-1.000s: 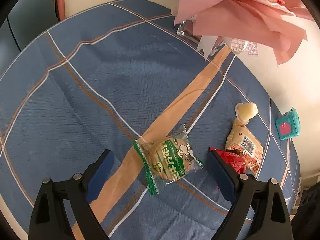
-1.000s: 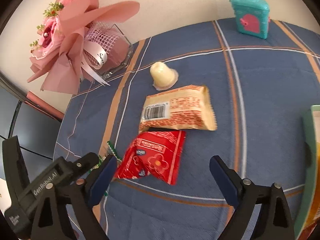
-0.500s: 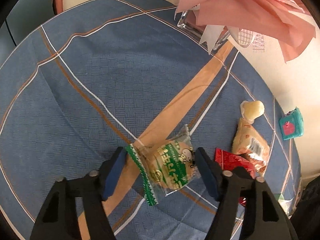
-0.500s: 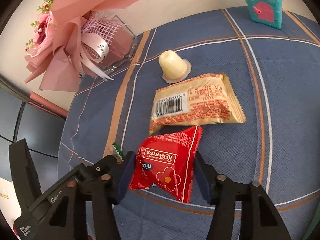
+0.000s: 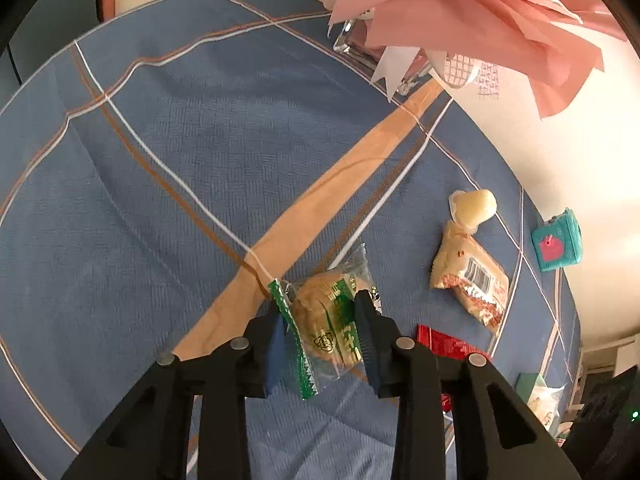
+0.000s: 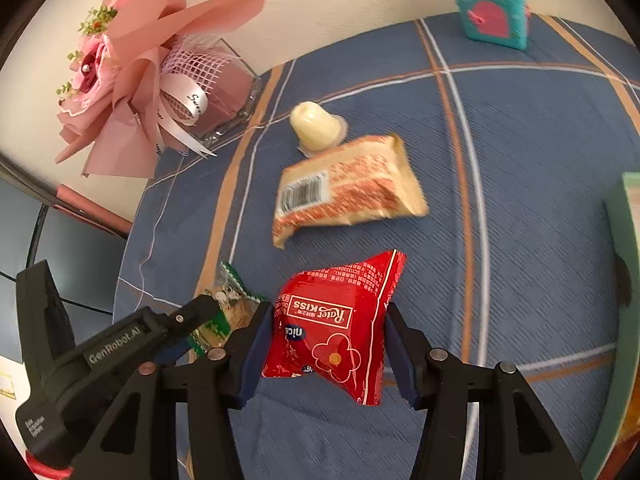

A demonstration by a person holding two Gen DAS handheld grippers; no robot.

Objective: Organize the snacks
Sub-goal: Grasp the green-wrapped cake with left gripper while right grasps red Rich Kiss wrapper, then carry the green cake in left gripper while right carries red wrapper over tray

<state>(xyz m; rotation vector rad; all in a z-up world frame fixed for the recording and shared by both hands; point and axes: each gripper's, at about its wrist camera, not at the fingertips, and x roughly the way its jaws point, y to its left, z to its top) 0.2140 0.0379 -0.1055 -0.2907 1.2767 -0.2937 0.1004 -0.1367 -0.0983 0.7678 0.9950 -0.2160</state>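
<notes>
A green-edged packet with a round biscuit (image 5: 324,320) lies on the blue checked tablecloth (image 5: 160,184), and my left gripper (image 5: 320,306) is shut on it, both blue pads pressing its sides. My right gripper (image 6: 328,312) is shut on a red snack packet (image 6: 340,304), which bulges between its pads. In the right wrist view the left gripper (image 6: 188,320) sits just left of it, with the green packet (image 6: 232,304) partly hidden. Beyond lie a beige barcoded packet (image 6: 348,188) and a pale jelly cup (image 6: 316,124).
A pink bouquet in a glass vase (image 6: 140,80) stands at the table's far edge by the wall. A teal box with a pink door (image 6: 492,8) sits at the far right. The edge of a green box (image 6: 624,280) shows at the right.
Both grippers went from wide open around their packets to shut on them: the left on the green packet, the right on the red one. Both cameras drew a little closer.
</notes>
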